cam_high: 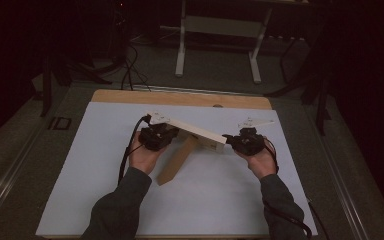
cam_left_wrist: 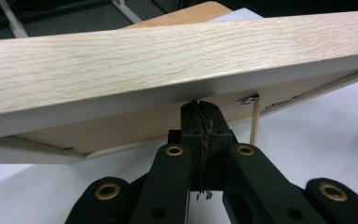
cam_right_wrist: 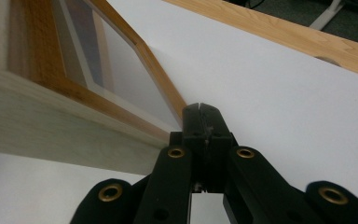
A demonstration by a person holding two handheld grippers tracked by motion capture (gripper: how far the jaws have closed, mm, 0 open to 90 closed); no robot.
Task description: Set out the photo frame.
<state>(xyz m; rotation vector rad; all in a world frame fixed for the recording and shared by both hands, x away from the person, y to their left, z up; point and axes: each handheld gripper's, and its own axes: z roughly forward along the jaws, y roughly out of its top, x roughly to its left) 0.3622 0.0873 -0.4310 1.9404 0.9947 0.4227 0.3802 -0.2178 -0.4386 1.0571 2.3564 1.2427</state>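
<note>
My left gripper [cam_left_wrist: 200,140] has its jaws pressed together with nothing between them, the tips tucked under the lower edge of the frame [cam_left_wrist: 177,60] — I read that as propping, not pinching. My right gripper [cam_right_wrist: 204,135] is the same: jaws closed flat on each other, empty, nosed against the frame's corner [cam_right_wrist: 65,116] where the glass pane [cam_right_wrist: 116,60] meets the wood.

From above, the left gripper [cam_high: 157,136] and right gripper [cam_high: 245,141] sit at opposite ends of the frame [cam_high: 195,131], which stands tilted across the middle of the white sheet [cam_high: 105,200] on the worktop [cam_high: 180,97]. A brown back stand [cam_high: 176,162] slopes from behind it towards me, its foot on the sheet.

I judge the two closed tips are steadying the frame from both ends so it leans on that stand without tipping. A thin wooden pin [cam_left_wrist: 254,123] shows under the frame's back; I cannot tell what it does.
</note>
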